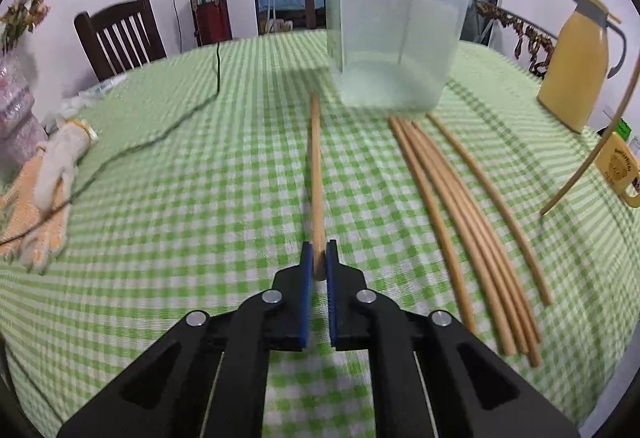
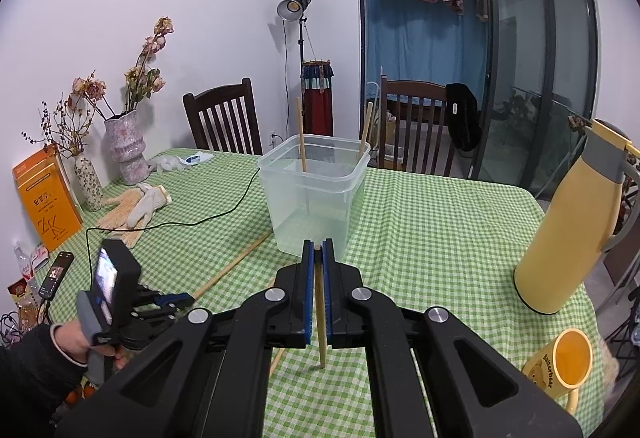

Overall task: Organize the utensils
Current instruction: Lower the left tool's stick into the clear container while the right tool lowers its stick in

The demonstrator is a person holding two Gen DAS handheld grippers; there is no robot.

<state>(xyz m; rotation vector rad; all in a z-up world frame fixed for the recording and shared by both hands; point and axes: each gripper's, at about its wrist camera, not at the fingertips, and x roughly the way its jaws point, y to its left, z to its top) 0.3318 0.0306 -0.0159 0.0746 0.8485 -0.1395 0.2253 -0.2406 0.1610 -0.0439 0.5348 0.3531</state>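
Where gingham tablecloth (image 2: 440,222) spreads, chairs (image 2: 224,118) behind

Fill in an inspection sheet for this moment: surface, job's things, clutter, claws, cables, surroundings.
Surface: round table under a green checked cloth.
Job's things: clear plastic tub with two chopsticks standing in it; five loose chopsticks lying side by side on the cloth.
Clutter: yellow flask, yellow mug, work gloves, vases, orange box, phone.
Claws: left claw shut on a lying chopstick; right claw shut on another chopstick.
Cables: black cable across the cloth.
Surroundings: chairs, studio lamp, glass door.
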